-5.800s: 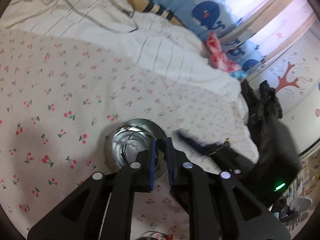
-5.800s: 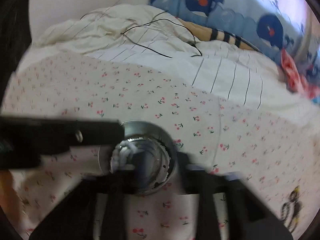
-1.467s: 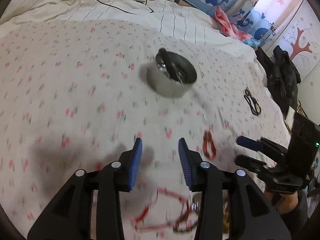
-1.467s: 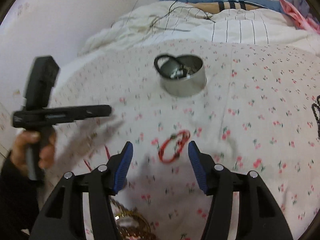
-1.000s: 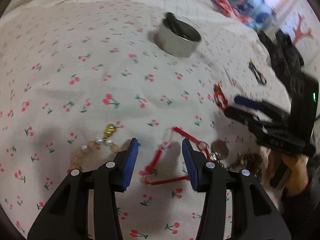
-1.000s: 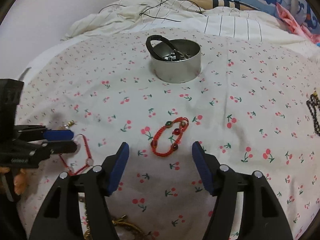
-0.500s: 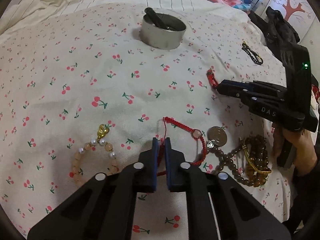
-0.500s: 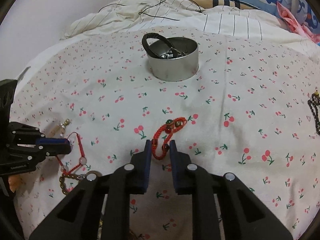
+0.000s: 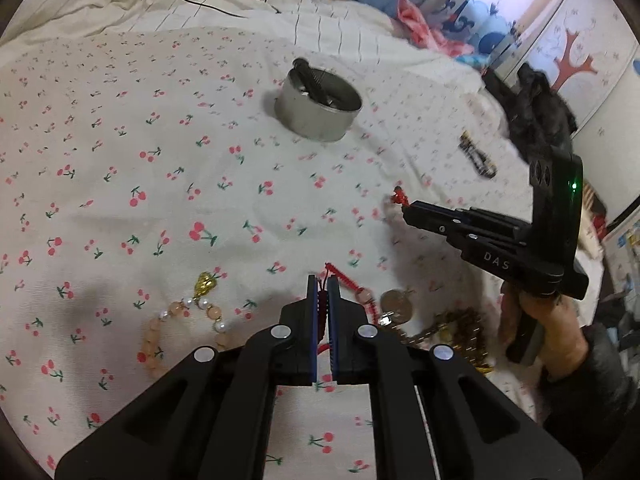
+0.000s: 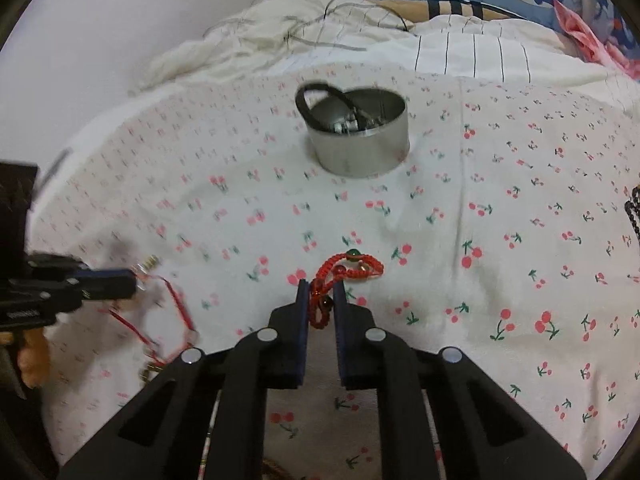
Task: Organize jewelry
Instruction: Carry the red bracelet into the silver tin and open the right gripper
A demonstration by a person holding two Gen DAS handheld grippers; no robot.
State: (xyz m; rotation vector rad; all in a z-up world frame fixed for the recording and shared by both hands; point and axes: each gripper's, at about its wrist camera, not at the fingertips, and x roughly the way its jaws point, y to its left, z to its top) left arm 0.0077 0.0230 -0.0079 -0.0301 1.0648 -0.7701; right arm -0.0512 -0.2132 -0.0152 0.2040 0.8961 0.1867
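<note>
Cherry-print sheet [image 9: 120, 160] over bed, whale cushions beyond. Left gripper [image 9: 323, 292] pinched tight on red cord [image 9: 348, 280]. Right gripper [image 10: 320, 300], jaws just closing, clamps red bracelet [image 10: 348, 266]. Tin [image 10: 360, 140] sits ahead of both; bead strands beside left gripper.

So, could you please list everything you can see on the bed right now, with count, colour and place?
Tin: one, silver, far middle of the sheet, black band over its rim.
Red cord necklace: one, pinched by the left gripper.
Red braided bracelet: one, green and red beads, between the right gripper's pads.
Peach bead bracelet: one, gold charm, near left.
Brown bead string: one, near right beside a coin pendant.
Dark bracelet: one, far right.
Sheet: one, white with cherries.
Left gripper: black, shut.
Right gripper: black, jaws just closing on the bracelet.
</note>
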